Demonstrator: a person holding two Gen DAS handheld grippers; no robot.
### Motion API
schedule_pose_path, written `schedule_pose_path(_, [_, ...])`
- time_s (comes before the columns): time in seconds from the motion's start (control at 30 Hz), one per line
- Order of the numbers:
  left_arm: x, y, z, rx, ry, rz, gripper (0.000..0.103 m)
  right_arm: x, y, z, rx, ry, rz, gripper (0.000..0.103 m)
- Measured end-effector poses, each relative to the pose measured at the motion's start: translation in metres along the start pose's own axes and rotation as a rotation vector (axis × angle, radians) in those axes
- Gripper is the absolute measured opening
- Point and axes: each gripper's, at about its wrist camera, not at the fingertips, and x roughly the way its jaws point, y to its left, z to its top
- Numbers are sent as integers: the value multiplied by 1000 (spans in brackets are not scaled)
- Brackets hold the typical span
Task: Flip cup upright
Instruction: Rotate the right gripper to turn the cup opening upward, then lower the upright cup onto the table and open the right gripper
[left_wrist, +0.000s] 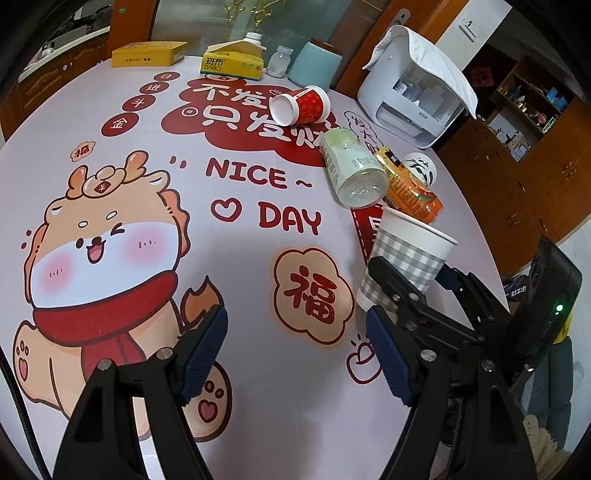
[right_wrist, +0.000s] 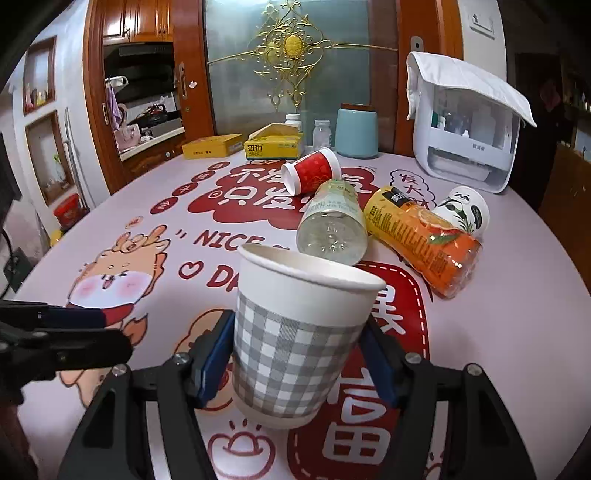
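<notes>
A grey-and-white checked paper cup (right_wrist: 295, 336) stands mouth up, slightly tilted, between the fingers of my right gripper (right_wrist: 295, 354), which is shut on its sides near the table. The same cup shows in the left wrist view (left_wrist: 406, 258), with the right gripper (left_wrist: 410, 280) around it. My left gripper (left_wrist: 295, 347) is open and empty, to the left of the cup, over the printed tablecloth. A red paper cup (right_wrist: 312, 175) lies on its side further back, also seen in the left wrist view (left_wrist: 299, 105). A panda-print cup (right_wrist: 463, 210) lies at the right.
A clear plastic bottle (right_wrist: 332, 229) and an orange juice bottle (right_wrist: 424, 240) lie just behind the checked cup. A white appliance (right_wrist: 469, 129), blue canister (right_wrist: 356, 131), tissue box (right_wrist: 273, 146) and yellow box (right_wrist: 212, 146) stand at the back edge.
</notes>
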Motion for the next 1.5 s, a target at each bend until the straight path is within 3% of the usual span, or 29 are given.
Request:
schedule_pose_path(0.5, [1,-1,-5,5,0,2,76,-12,11,-15,-89,-18,-47,67])
schedule_pose_path(0.83, [0,-3,-6,13,-5,6,76,-6,3,-26,-35,58,-22,67])
schedule_pose_path(1.07, [-2,-7,-7,27,-7,13,76,-11,1,-28,-29,46,-21,67])
schedule_pose_path(1.27, [-2,-12,-12,42,4,17,76,-15,4,-30,-38,44,-8,75])
schedule_pose_path(1.4, [-2,-14,-17,51,13,26,87,-21,4,-32,-26,38,10,77])
schedule_pose_path(1.5, [-4,-17,-22,57,20,24,89,-26,3,-33,-13,40,22,77])
